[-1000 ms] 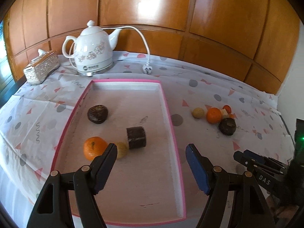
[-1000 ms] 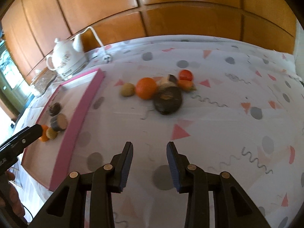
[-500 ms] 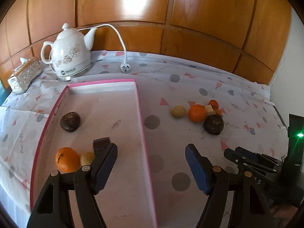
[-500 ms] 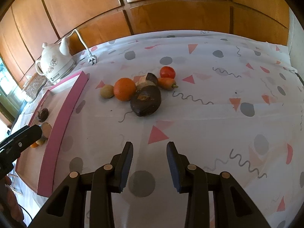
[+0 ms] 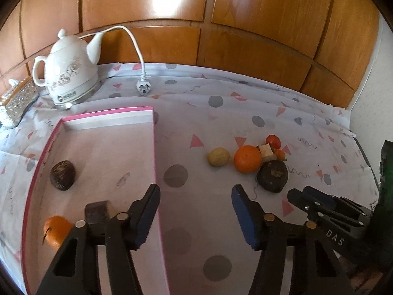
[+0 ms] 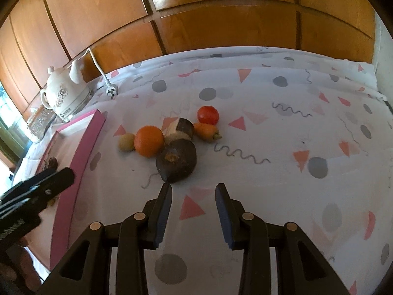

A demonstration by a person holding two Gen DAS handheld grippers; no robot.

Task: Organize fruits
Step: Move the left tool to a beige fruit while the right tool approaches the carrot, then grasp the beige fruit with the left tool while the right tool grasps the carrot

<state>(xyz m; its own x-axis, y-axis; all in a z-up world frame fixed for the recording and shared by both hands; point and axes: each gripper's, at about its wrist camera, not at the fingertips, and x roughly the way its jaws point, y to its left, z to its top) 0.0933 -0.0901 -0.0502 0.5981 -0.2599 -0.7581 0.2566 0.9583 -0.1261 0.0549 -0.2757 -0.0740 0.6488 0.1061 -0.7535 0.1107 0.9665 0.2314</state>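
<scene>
While both pairs of jaws stand apart with nothing between them, the right gripper hangs over the patterned cloth with its left fingertip just short of the dark fruit, and the left gripper sits astride the tray's pink right wall. Nearest in the tray lie an orange and a dark block beside it, partly hidden by the left gripper's frame; farther back in the tray sits a dark round fruit. On the cloth right of the tray, behind the dark fruit, a second orange touches a pale round fruit; a beige-and-brown chunk, a small carrot and a tomato cluster just beyond. At the back stand a white kettle, its plug lying loose, and a glittery box.
</scene>
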